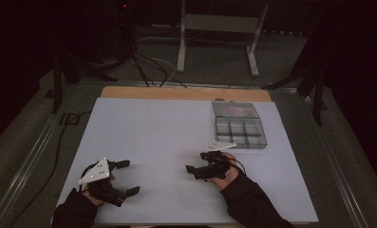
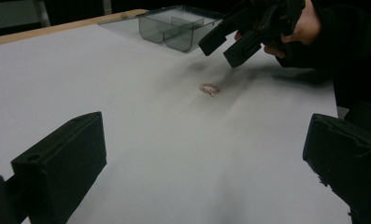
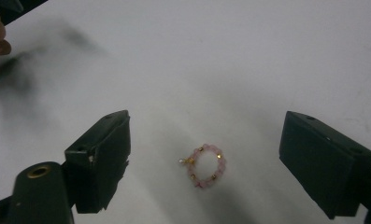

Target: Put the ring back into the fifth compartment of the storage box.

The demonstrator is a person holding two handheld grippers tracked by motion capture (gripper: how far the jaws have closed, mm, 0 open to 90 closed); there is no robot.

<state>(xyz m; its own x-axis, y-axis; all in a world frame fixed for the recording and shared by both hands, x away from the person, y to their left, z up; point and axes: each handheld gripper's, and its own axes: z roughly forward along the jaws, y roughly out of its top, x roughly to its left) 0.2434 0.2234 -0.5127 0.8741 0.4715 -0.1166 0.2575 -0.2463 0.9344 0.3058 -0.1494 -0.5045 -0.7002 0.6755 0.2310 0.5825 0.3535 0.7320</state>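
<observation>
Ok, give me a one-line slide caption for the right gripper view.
Open right gripper poised over a pink beaded bracelet lying on the white table.

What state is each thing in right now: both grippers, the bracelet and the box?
Left gripper: open, fingers wide apart, holding nothing.
Right gripper: open, fingers either side of the bracelet, not touching it.
Small pink beaded bracelet with gold beads: lying flat on the white table sheet, closed loop, free.
Clear grey plastic compartment box: lid open; I cannot tell whether anything lies in its compartments.
</observation>
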